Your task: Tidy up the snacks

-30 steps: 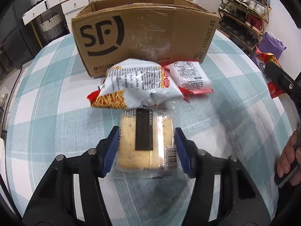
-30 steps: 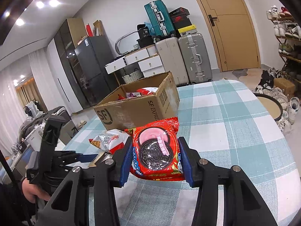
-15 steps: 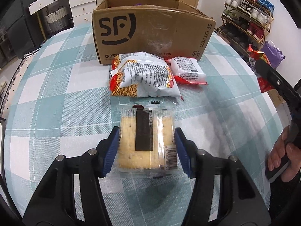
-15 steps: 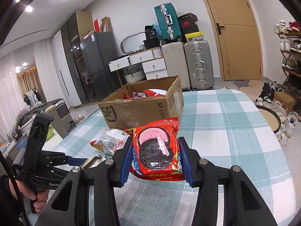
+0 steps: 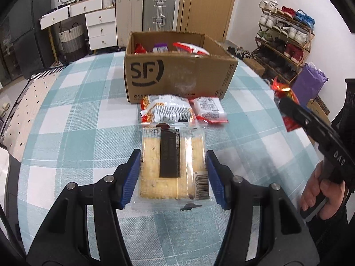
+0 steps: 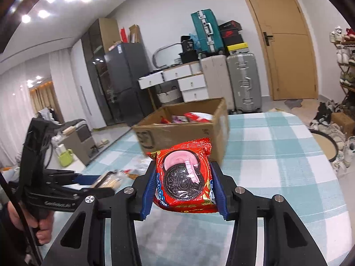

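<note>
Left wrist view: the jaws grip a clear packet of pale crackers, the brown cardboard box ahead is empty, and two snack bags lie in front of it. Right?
Not quite: the brown cardboard box is not empty; the left wrist view shows red and purple snack packets inside. The left gripper does grip the clear packet of pale crackers, and two snack bags lie before the box.

Cardboard box [image 6: 177,133] front blurred; red packet [image 5: 286,102] half hidden behind right claw.

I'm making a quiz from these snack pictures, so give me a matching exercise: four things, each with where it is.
Things:
1. cracker pack
2. Oreo pack
3. noodle snack bag
4. purple-labelled packet

Places:
A. inside the cardboard box
B. in the left tool
C. on the table before the box
D. in the right tool

Pairs: 1-B, 2-D, 3-C, 4-A
</note>
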Available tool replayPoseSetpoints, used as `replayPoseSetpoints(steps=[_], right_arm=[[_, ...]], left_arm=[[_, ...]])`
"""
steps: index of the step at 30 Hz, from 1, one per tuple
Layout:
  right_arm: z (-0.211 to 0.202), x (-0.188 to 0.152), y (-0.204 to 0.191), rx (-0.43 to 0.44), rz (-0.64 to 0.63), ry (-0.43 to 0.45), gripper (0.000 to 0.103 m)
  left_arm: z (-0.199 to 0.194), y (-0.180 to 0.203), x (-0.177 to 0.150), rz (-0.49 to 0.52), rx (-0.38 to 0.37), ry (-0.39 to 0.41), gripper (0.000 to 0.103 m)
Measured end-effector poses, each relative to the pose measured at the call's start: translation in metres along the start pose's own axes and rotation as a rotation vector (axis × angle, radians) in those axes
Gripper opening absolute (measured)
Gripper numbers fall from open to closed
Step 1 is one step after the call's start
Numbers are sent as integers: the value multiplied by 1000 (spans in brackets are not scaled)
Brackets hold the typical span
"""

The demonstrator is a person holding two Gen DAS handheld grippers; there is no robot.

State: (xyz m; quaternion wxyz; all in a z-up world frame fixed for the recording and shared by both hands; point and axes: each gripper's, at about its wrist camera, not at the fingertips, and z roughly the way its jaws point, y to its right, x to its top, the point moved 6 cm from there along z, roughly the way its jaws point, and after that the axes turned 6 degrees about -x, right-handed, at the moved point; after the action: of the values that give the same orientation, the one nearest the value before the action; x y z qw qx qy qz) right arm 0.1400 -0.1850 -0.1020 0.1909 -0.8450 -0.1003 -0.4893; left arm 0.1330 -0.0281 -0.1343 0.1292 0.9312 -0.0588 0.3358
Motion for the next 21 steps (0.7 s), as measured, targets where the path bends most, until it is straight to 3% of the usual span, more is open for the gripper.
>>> replayPoseSetpoints(steps=[7, 14, 21], right_arm=[[-17, -8, -24, 66, 68, -33, 46], [-26, -12, -28, 117, 175, -67, 46], [0, -29, -30, 33, 88, -231, 48]], left_arm=[[-38, -1, 3, -23, -57, 71, 55], [-55, -10, 11, -43, -101, 94, 55], [-51, -23, 24, -57, -108, 95, 55]])
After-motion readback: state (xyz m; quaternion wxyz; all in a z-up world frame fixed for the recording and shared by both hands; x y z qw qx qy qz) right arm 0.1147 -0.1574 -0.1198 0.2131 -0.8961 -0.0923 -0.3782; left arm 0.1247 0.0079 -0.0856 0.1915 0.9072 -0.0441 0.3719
